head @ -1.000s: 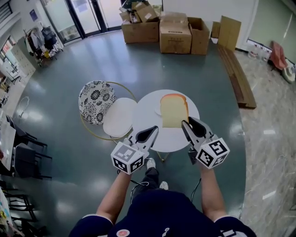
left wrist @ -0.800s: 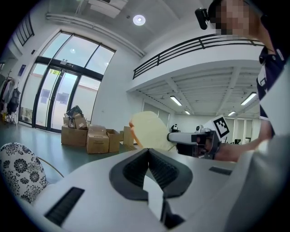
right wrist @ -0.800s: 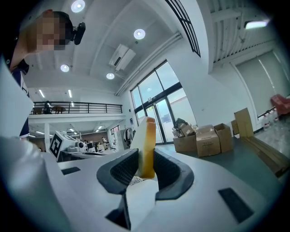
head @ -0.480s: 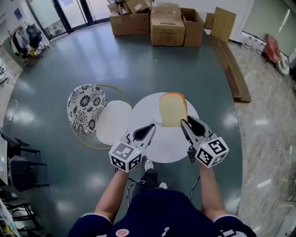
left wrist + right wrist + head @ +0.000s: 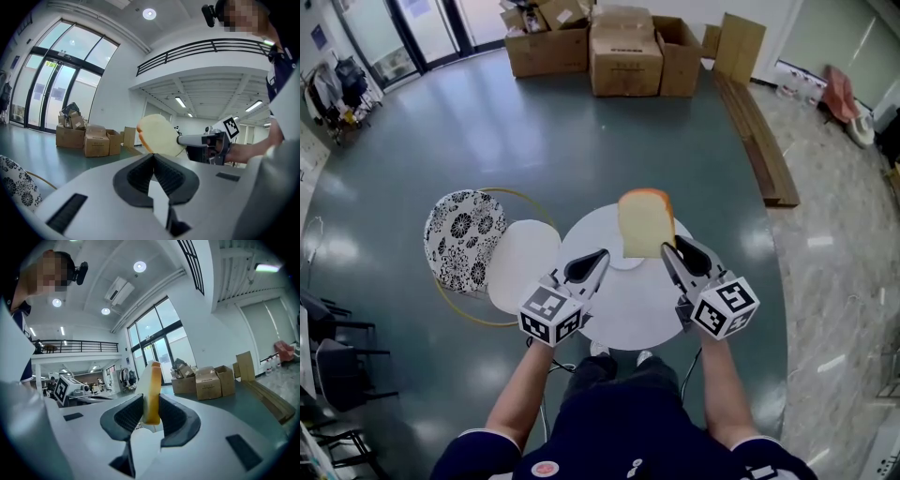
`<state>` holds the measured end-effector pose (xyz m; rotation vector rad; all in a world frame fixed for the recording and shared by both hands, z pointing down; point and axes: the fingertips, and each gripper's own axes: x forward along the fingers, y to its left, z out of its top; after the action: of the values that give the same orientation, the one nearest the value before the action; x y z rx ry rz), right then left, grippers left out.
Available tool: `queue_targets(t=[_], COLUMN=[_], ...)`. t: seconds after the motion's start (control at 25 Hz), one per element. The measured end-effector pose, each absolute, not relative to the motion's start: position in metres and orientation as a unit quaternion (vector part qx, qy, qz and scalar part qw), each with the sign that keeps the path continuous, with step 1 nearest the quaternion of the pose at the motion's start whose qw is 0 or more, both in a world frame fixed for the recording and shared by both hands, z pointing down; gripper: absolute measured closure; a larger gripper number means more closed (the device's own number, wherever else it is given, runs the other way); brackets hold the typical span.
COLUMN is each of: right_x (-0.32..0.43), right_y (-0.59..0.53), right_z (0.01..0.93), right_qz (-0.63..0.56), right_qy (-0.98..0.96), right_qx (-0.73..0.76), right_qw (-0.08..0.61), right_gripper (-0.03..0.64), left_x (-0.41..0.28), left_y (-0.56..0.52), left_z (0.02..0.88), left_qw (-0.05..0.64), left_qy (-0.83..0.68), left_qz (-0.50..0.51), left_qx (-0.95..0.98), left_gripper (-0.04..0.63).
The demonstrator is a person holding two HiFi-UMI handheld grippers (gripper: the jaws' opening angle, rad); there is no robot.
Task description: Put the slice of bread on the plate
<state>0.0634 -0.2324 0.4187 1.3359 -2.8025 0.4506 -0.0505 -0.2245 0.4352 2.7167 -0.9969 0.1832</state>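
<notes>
Now mid-carry: slice of bread [image 5: 645, 221] clamped on edge in the right gripper [image 5: 667, 246], aloft, seemingly over the plate [image 5: 623, 262] on the table [image 5: 637, 305]. Left gripper [image 5: 602, 254] closed on nothing alongside. Next, likely: lower, tip flat, release.

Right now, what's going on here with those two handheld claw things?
A person holds a gripper in each hand over a round white table. The right gripper is clamped on a slice of bread, lifted in the air near a small white plate. The left gripper is shut and empty. The bread is not on the plate yet.
</notes>
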Motion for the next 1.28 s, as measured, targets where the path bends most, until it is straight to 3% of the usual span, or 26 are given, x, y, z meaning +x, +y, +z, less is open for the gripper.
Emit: queue_targets(t=[0.52, 1.28], right_x=[0.101, 0.064], right_y=[-0.288, -0.310], right_z=[0.430, 0.591], right_qz=[0.157, 0.259], right_qy=[-0.919, -0.900], right_qx=[0.361, 0.328], right_qw=[0.006, 0.129], right_gripper=[0.508, 0.508], left_x=[-0.010, -0.028], left_y=[-0.253, -0.256], left_z=[0.445, 0.540], left_qw=[0.137, 0.195], left_qy=[-0.407, -0.450], left_qz=[0.082, 0.132], left_qx=[0.899, 0.861], left_gripper=[0.589, 0.589])
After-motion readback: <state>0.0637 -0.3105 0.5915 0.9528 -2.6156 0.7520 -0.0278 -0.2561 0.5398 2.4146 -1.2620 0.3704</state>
